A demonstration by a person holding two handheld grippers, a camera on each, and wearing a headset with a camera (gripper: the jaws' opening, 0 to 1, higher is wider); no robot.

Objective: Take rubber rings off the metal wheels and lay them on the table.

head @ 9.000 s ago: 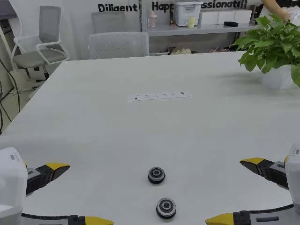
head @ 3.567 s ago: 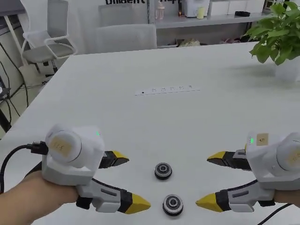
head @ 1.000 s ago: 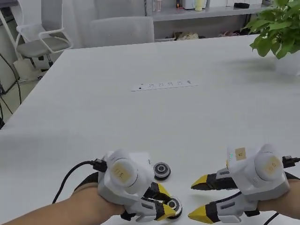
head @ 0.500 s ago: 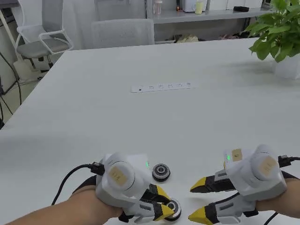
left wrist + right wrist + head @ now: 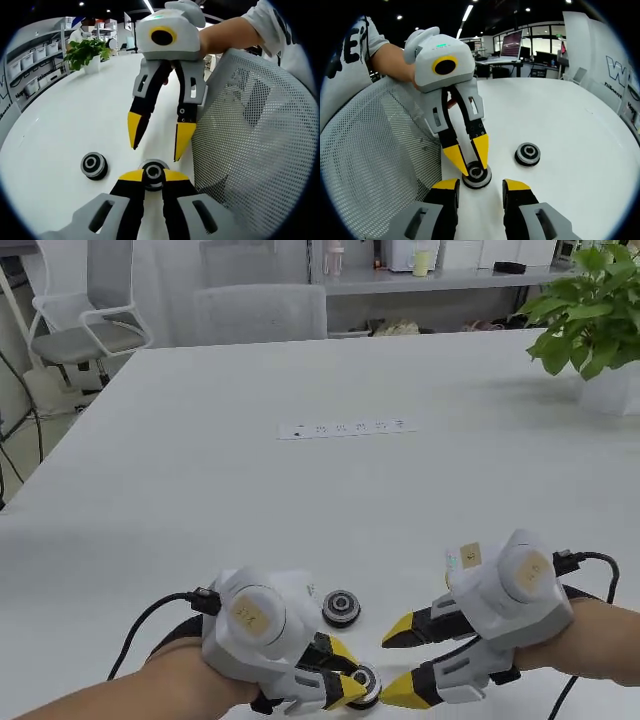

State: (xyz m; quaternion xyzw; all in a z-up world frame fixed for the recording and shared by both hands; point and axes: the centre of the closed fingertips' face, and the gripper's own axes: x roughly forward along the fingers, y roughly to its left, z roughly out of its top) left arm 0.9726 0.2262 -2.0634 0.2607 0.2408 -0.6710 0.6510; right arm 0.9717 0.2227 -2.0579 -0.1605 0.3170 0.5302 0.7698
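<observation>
Two small metal wheels with black rubber rings lie near the table's front edge. My left gripper (image 5: 350, 692) is shut on the near wheel (image 5: 366, 680), and its yellow tips pinch the rim of this near wheel (image 5: 153, 170) from both sides. The far wheel (image 5: 341, 607) lies flat and free a little beyond, shown as the far wheel (image 5: 93, 165) and the far wheel (image 5: 527, 154). My right gripper (image 5: 396, 660) is open and points at the held wheel (image 5: 476, 176) from the right. Its jaws stand just short of the wheel, one to each side.
A power strip (image 5: 340, 428) is set into the white table (image 5: 200, 490) farther out. A potted plant (image 5: 590, 310) stands at the far right. Grey mesh chairs (image 5: 260, 312) line the far edge, and a mesh chair back (image 5: 250, 125) is close behind the grippers.
Both grippers came in from the table's edge. The left one closed on the near wheel. Over the last second the right one has moved left, up to that wheel.
</observation>
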